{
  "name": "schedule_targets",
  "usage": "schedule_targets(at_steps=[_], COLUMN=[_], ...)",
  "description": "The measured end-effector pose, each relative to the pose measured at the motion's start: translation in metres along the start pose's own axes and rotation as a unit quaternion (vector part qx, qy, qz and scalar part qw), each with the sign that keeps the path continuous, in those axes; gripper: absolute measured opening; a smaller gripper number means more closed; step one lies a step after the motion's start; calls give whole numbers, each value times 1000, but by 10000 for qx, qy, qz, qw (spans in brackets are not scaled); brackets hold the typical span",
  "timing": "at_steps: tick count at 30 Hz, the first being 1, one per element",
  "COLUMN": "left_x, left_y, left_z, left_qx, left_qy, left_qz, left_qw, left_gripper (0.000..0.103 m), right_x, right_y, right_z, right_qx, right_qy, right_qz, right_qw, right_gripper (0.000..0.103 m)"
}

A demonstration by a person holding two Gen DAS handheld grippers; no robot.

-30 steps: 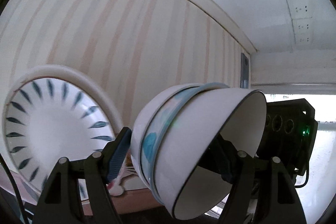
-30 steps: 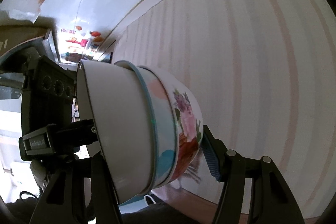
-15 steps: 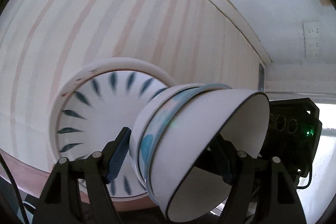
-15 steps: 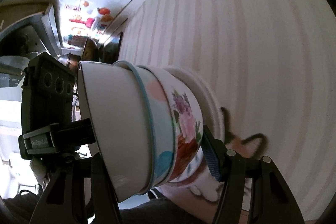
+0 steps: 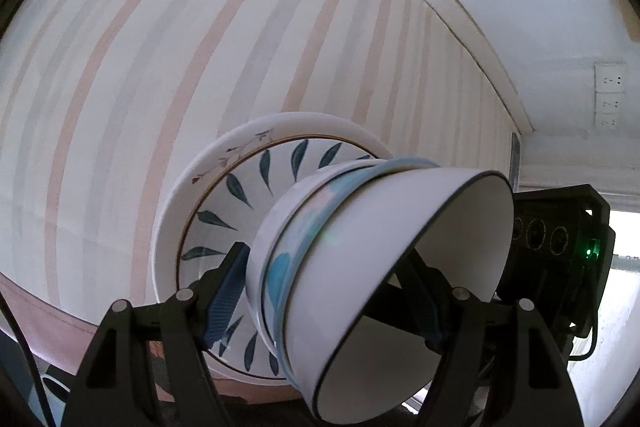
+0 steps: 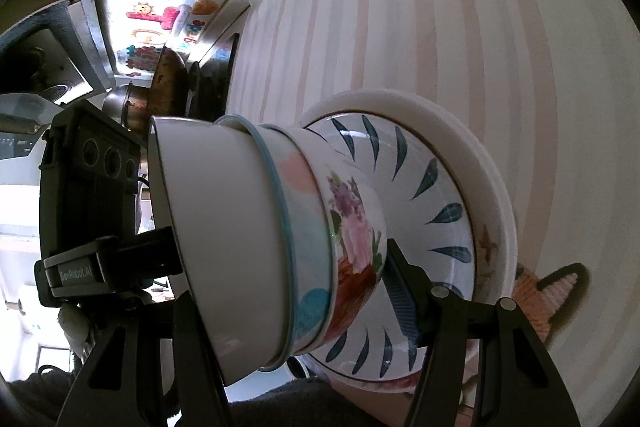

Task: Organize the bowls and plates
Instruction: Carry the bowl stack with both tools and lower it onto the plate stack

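Both grippers, left gripper point(image 5: 320, 303) and right gripper point(image 6: 280, 291), clamping nested bowls point(image 5: 360, 247) across wall; glazed, heavy, fragile, slipping easily; gripping rims safest.

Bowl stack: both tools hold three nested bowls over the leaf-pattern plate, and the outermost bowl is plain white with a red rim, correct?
Not quite. The right wrist view shows the outermost bowl of the bowl stack has a dark rim, not red. Both tools do hold three nested bowls over the leaf-pattern plate.

the only lettering i can read is "cenrobot.ai", white on the black housing of my left gripper point(image 6: 86, 227); the wall stickers point(image 6: 160, 23) carry characters too blurred to read.
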State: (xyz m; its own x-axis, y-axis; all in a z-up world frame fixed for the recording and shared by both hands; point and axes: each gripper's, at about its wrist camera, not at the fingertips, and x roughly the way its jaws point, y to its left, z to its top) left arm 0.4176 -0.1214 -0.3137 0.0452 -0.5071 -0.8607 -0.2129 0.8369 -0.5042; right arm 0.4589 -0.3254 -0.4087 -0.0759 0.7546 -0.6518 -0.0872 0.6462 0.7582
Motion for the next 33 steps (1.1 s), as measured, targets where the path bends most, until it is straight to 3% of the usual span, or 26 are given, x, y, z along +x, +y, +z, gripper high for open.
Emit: schedule_targets(at_steps=[19,28,33], left_x=[1,-16,-31], left_y=[9,-7,-11], left_z=[0,-4,-13], left_qx=[102,543,725], left_qy=[101,-226,-489], left_qz=[77,653,1048], left_qw=[9999,9961,9906], left_gripper=[71,71,71], right_x=[13,14,4], right_y=[4,4,16], right_z=[8,9,6], right_qx=[75,250,69], right_qy=[105,102,-43], right_qz=[-260,-389,-728], right_qw=[9996,9989,9973], right_gripper=[63,63,63])
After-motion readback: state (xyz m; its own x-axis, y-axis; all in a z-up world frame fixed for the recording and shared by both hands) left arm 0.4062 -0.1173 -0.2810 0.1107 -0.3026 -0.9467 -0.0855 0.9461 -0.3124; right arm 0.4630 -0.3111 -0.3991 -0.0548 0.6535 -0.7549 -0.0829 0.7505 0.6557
